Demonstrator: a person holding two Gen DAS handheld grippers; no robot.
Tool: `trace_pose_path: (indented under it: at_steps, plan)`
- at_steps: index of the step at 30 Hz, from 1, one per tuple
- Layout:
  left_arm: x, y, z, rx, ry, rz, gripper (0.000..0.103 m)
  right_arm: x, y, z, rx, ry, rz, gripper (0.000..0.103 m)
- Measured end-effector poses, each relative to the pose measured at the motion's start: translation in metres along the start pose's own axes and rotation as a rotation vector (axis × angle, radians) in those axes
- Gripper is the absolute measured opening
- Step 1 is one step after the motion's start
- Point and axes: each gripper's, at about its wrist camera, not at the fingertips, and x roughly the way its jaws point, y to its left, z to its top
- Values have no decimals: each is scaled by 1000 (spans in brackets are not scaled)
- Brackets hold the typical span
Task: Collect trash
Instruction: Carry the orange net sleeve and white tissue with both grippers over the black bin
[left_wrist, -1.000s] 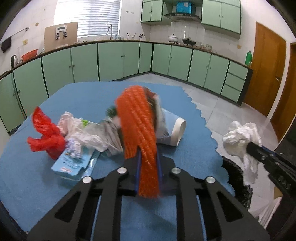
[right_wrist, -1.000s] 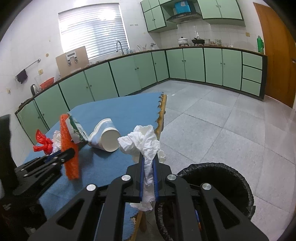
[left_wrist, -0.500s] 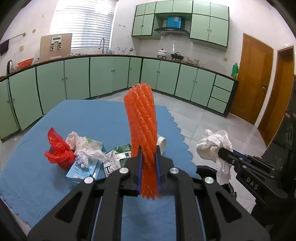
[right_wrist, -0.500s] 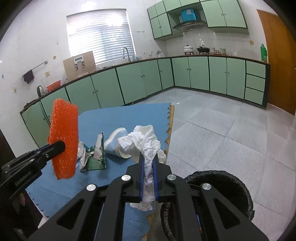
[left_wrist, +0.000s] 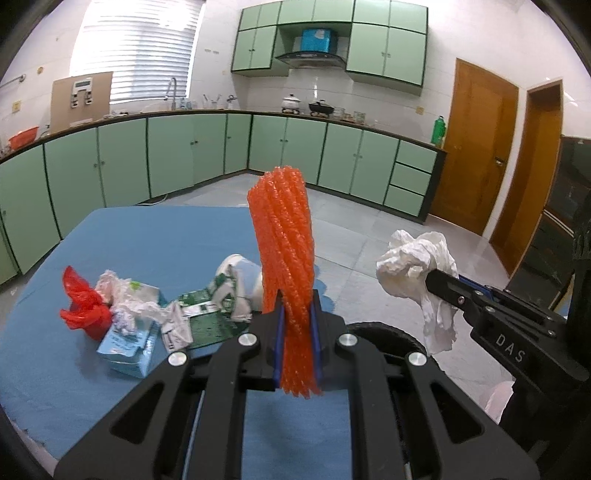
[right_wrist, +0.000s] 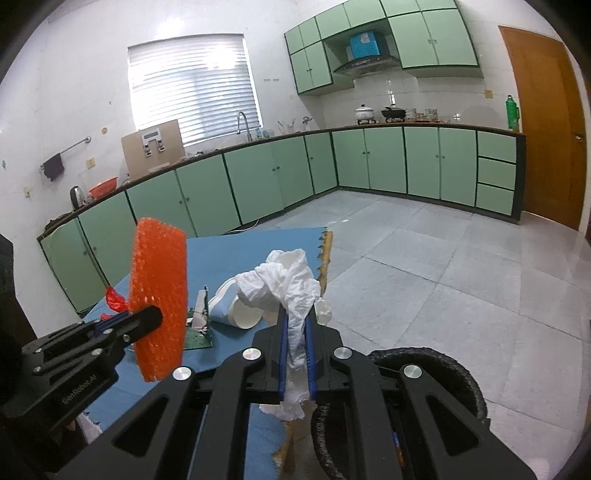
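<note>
The left gripper (left_wrist: 297, 325) pinches an orange foam net (left_wrist: 284, 258) upright above the blue table (left_wrist: 155, 236). The right gripper (right_wrist: 295, 354) clamps a white tissue (right_wrist: 284, 284) over the black bin (right_wrist: 443, 369) (beside the table's edge). Other litter (left_wrist: 140, 314) lies on the cloth.

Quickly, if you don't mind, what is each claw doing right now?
Left claw: closed on the orange foam net.
Right claw: closed on the white crumpled tissue.
</note>
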Motion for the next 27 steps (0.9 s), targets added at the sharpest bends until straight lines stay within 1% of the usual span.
trace_pose_path:
  at_steps: [5,16,21,27]
  plan:
    - [7,-16,-1,17,12,-46,11,-10,-13,0,14,-10,-34,8]
    - [32,-62,-4,77,31,-167,11,-28,-57,-4,65,-17,-140,8]
    - [49,-83,-9,103,51,-210,11,-32,-78,-8,85,-10,-184,8]
    - [68,-99,-15,126,75,-235,11,-32,-96,-15,105,5,-225,8]
